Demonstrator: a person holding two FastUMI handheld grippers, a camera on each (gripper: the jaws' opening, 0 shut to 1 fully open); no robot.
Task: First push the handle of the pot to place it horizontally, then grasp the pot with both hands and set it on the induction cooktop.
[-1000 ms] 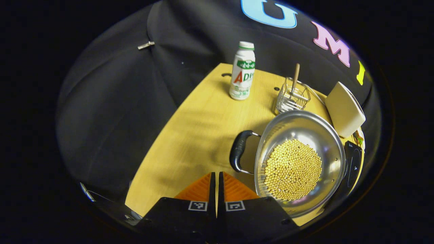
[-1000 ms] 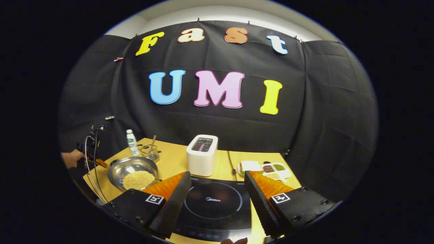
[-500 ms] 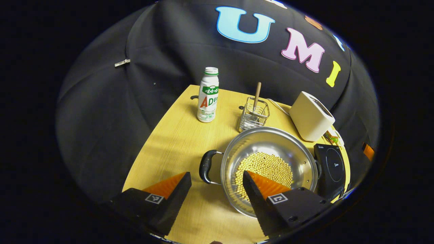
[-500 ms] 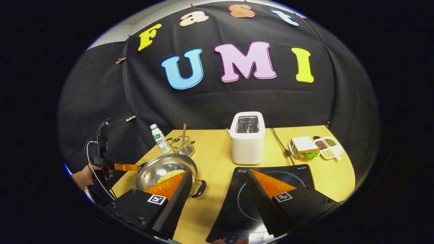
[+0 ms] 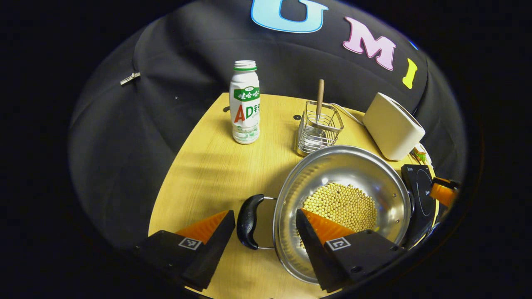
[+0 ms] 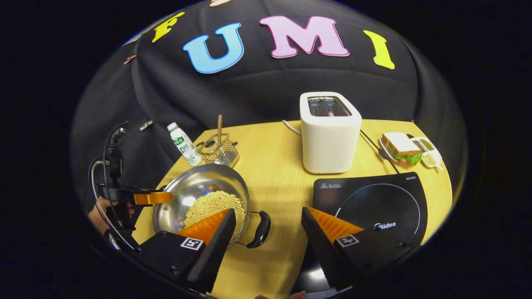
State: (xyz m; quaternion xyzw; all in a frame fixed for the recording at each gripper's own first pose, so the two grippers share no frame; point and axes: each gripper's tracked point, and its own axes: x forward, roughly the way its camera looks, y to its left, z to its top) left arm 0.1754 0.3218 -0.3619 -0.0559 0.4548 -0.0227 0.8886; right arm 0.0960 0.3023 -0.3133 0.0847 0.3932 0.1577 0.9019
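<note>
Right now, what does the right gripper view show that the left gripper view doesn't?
Right gripper view adds: a sandwich, a divided dish, a person's hand beside the table, and the pot's right handle between the open right tongs. Left gripper view adds: the pot's left handle between the open left tongs. Shared: pot of beans, bottle, wire basket, toaster, cooktop, table.
</note>
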